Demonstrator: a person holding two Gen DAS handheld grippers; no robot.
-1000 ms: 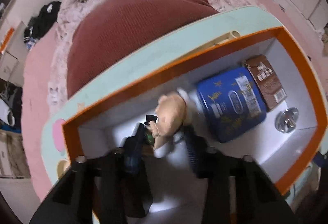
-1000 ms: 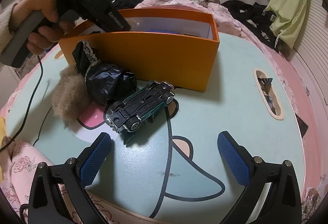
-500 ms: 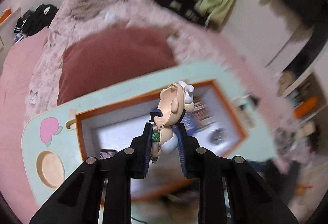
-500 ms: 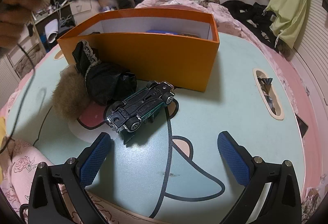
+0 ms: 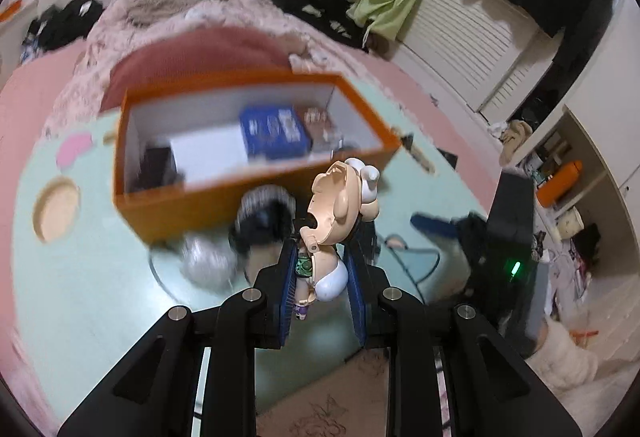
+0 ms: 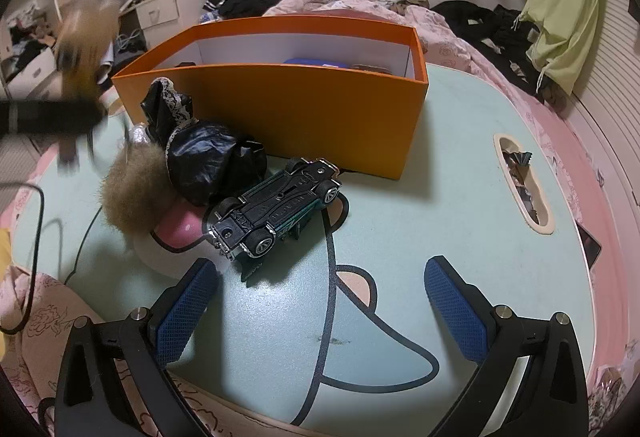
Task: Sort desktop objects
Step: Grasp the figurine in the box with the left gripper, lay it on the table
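My left gripper [image 5: 322,257] is shut on a small beige toy figure [image 5: 338,205] and holds it in the air in front of the orange box [image 5: 224,203]. The box holds a blue tin [image 5: 274,133] and a brown packet [image 5: 318,119]. In the right wrist view the box [image 6: 304,117] stands at mid table. An upside-down toy car [image 6: 276,207] lies before it, beside a black bag [image 6: 208,153] and a tan fur ball [image 6: 134,193]. My right gripper [image 6: 320,301] is open and empty, just in front of the car. The left gripper shows there as a blur [image 6: 52,115] at the far left.
The pale green table [image 6: 460,197] has a slot [image 6: 522,185] with scraps at the right and a round recess [image 5: 56,207] at the left. A cable [image 6: 36,237] trails off the left edge. A bed with clothes lies behind the table.
My left gripper has lifted the toy figure up out of the orange box and pulled back to the near side of it. The right gripper has not moved.
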